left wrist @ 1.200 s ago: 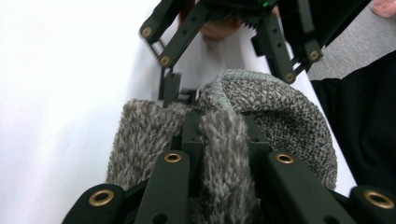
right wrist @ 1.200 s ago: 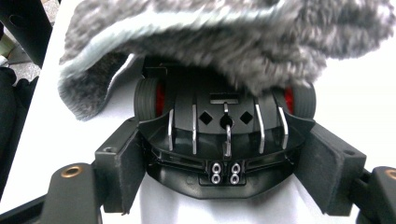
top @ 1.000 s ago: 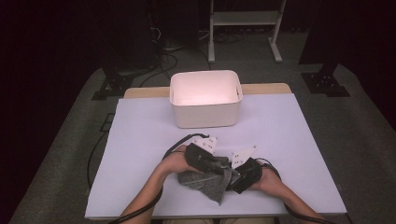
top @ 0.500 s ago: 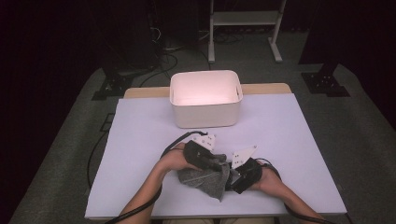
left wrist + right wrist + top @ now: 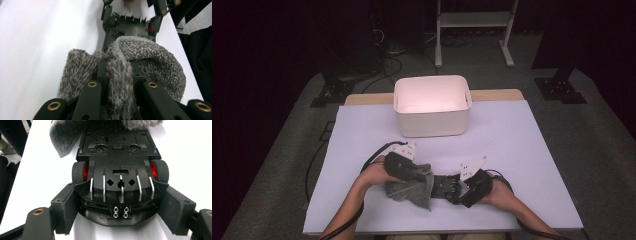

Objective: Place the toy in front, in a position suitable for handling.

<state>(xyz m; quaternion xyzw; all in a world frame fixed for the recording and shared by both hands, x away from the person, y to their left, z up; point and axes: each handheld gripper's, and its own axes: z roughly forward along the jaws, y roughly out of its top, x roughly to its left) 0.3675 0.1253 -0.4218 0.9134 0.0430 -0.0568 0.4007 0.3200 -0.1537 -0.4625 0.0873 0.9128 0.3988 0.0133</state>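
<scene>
A black toy car [image 5: 120, 157] with red wheel hubs lies upside down near the table's front edge, also seen as toy car [image 5: 446, 186] from above. My right gripper [image 5: 122, 207] is shut on one end of it, a pad [image 5: 65, 208] pressing each side. My left gripper [image 5: 118, 72] is shut on a fuzzy grey cloth [image 5: 150, 62], which drapes over the car's [image 5: 132, 25] other end. From above, the left gripper [image 5: 414, 175] and cloth [image 5: 412, 191] sit just left of the right gripper [image 5: 464, 192]. The grey cloth [image 5: 65, 135] covers the car's far end.
A white open bin [image 5: 432, 125] stands at the back middle of the white table [image 5: 522, 150]. A cable loops from the left gripper across the table's left side. A dark floor and a metal stand lie beyond the table.
My left gripper and the cloth have slid a little to the left over the car. The right gripper and the car have stayed in place.
</scene>
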